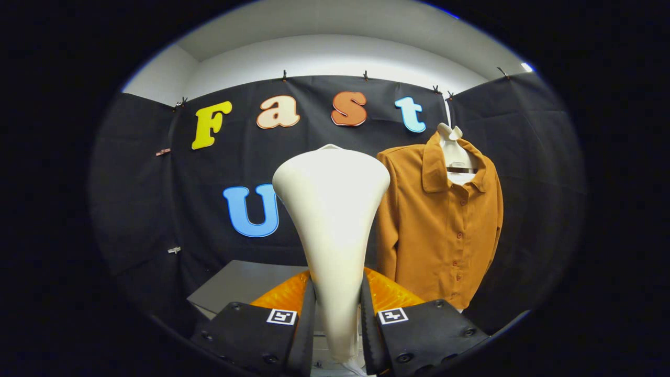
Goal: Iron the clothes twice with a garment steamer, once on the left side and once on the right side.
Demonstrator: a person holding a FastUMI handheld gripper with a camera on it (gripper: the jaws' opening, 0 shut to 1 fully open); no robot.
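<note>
A white garment steamer [332, 220] stands upright between my fingers, its narrow handle pinched low down and its wide head flaring above. My gripper [337, 319] is shut on that handle. An orange-brown buttoned shirt [445, 220] hangs on a white hanger [454, 152] against the black cloth wall, beyond the fingers and to the right of the steamer head. The steamer head hides the shirt's left sleeve edge. The head is apart from the fabric.
An orange translucent part [387, 290] sits just behind the handle, at the fingers. A grey table top [235, 288] lies below and to the left of the steamer. The black cloth wall closes the back and both sides.
</note>
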